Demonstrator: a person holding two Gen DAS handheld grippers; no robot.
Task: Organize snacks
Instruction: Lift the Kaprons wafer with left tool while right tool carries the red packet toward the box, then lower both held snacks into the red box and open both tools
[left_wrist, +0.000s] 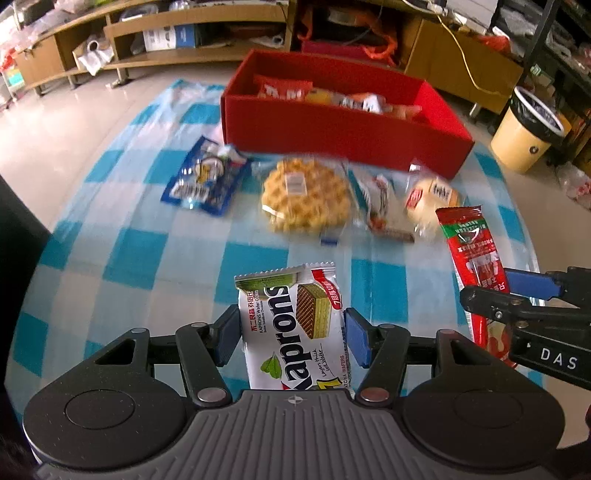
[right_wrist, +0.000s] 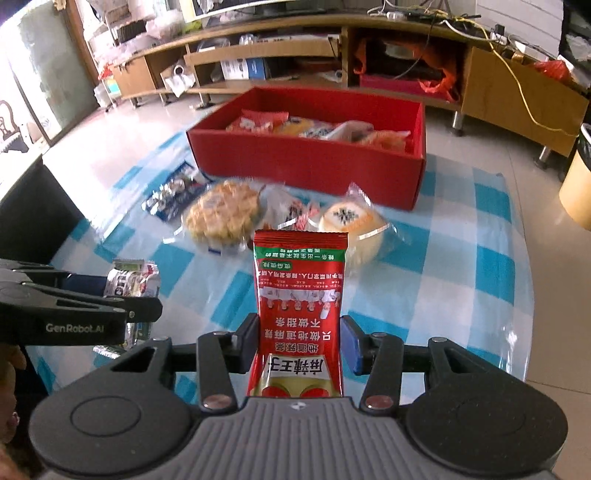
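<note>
Left gripper (left_wrist: 291, 332) is clamped on the Kaprons wafer pack (left_wrist: 295, 328), blue pads pressing both long edges; pack stands nearly upright between the fingers, top seal toward 12 o'clock. Right gripper (right_wrist: 300, 341) is clamped on a red spicy-strip packet (right_wrist: 300, 314), also upright, print upside down to the camera. Both packs are held over the blue-checked tablecloth (left_wrist: 129, 258).

In the left wrist view the right gripper shows at 3 o'clock with the red packet sticking up past its fingers. In the right wrist view the left gripper sits at 9 o'clock with the wafer pack's end poking out.

Red box (left_wrist: 343, 125) is at 12 o'clock, far side of the cloth, already holding several wrapped snacks.

Still loose on the cloth in front of the box, left to right in the left wrist view:
- blue snack pack (left_wrist: 203, 181), 11 o'clock
- round waffle (left_wrist: 306, 195) in clear wrap, 12 o'clock
- white-and-red wrapped pack (left_wrist: 380, 206), just beside the waffle, probably overlapping its wrap; blur makes that hard to confirm
- wrapped bun (left_wrist: 432, 203), 1 o'clock, touching that pack

Yellow bin (left_wrist: 524, 136) on the floor at 2 o'clock, beyond the cloth.
</note>
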